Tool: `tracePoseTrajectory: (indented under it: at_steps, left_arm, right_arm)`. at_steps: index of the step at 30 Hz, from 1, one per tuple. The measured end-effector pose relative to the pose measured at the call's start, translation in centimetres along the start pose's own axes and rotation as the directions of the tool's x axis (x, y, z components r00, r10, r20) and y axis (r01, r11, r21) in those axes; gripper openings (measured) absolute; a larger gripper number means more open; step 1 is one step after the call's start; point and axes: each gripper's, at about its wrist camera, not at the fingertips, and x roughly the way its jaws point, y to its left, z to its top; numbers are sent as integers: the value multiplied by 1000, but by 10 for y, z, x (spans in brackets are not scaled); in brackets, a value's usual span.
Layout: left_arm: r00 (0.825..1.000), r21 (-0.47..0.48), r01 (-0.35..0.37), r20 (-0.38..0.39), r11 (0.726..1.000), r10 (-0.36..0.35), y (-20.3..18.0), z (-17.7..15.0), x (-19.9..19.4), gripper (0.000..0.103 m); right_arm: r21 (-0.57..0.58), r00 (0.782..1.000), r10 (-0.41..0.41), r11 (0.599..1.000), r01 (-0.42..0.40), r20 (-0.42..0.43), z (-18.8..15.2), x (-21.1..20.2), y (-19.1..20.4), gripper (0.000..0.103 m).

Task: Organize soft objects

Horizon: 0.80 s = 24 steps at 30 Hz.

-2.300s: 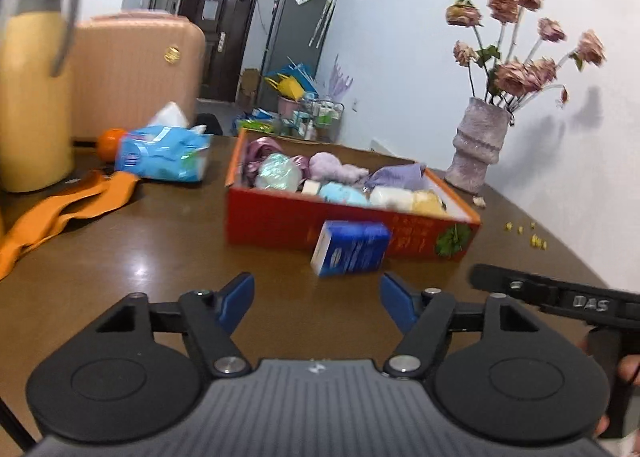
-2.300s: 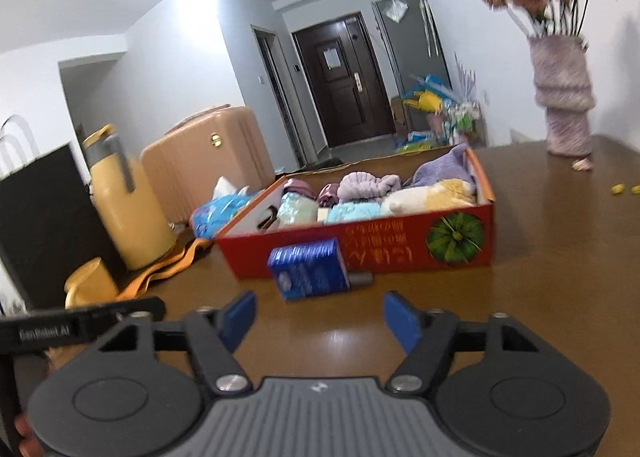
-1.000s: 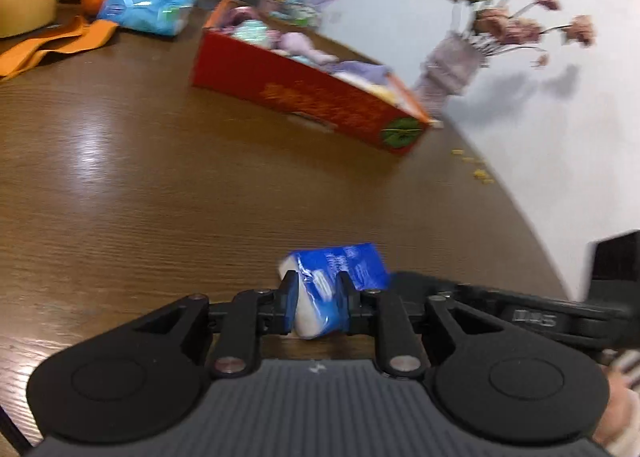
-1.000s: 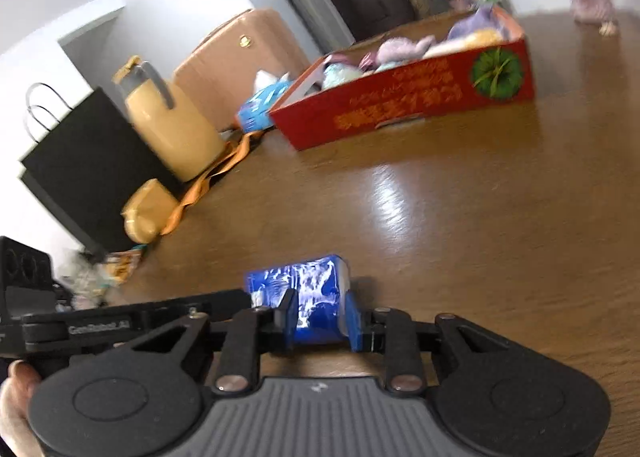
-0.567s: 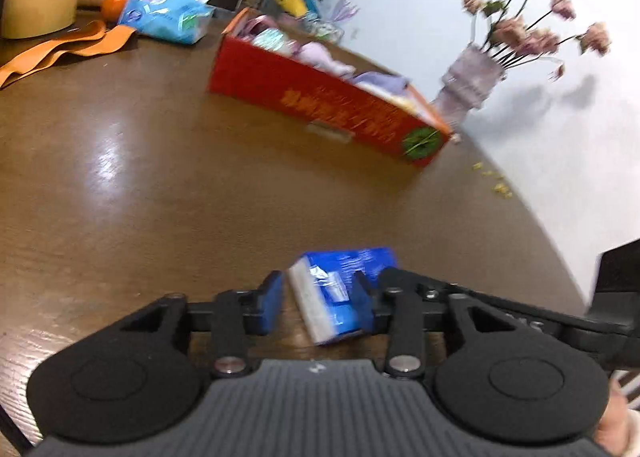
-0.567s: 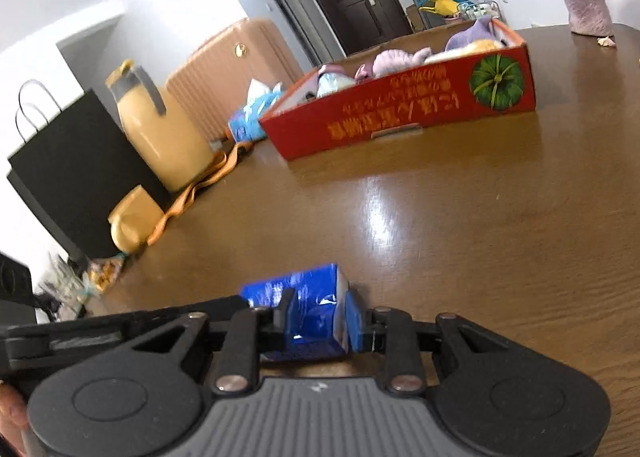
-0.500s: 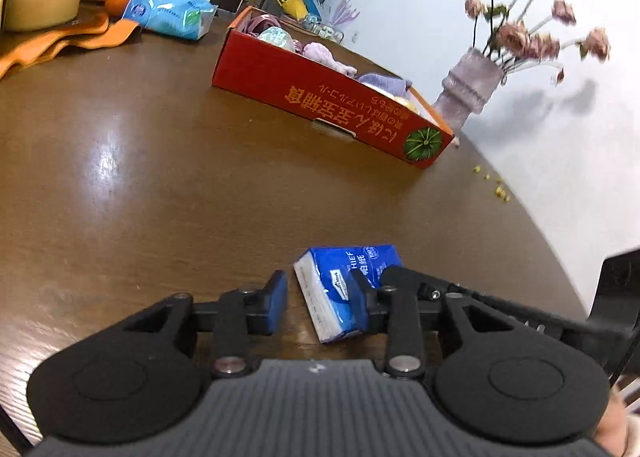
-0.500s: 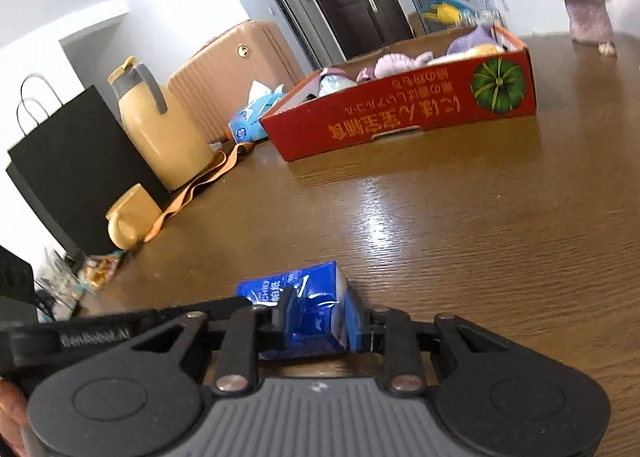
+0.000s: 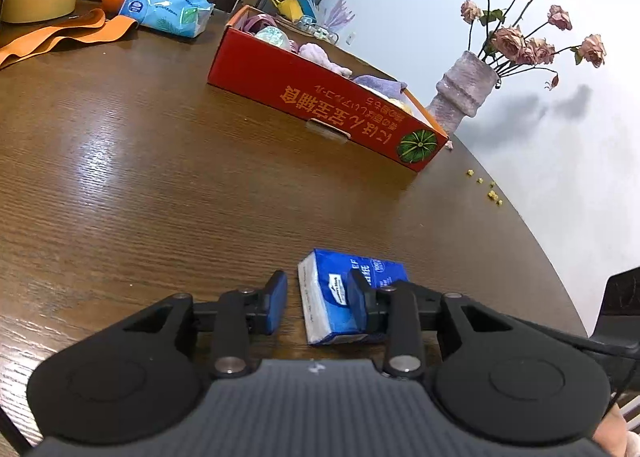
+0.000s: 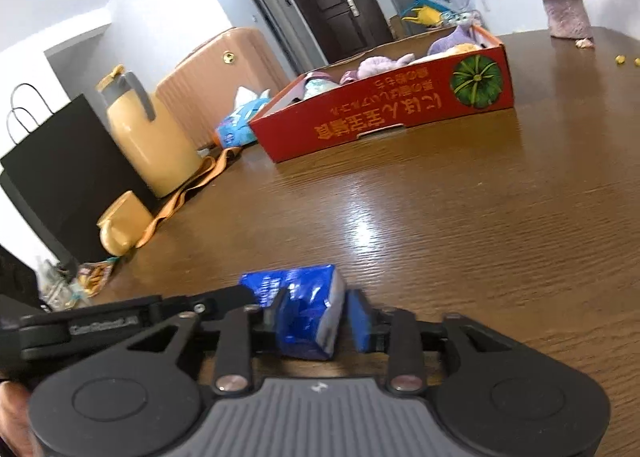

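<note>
A small blue tissue pack (image 9: 340,299) lies on the brown table (image 9: 160,185), close in front of both grippers. My left gripper (image 9: 318,303) is open around it, with a clear gap at the left pad and the right pad next to the pack. In the right wrist view the same pack (image 10: 304,309) sits between the jaws of my right gripper (image 10: 316,321), which are opening; a gap shows at the right pad. Farther back stands a red cardboard box (image 9: 320,97) holding several soft items in purple, yellow and pale green.
A vase of dried roses (image 9: 464,93) stands behind the box, near the table's curved right edge. A light blue tissue packet (image 9: 168,9), an orange strap (image 9: 60,37), a yellow thermos (image 10: 148,137) and a black paper bag (image 10: 60,161) crowd the far left.
Both grippers were shut on the blue pack a second ago. The left jaws let go first, then the right, and the pack now rests on the table.
</note>
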Motion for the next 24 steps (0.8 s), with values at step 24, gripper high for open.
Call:
tracePoseTrajectory:
  at_steps: [24]
  left_arm:
    - [998,-2,55,31,998,-55,4,-8,1,25]
  right_arm:
    - [-38,999,18,999,-17,33,-3,4,2,23]
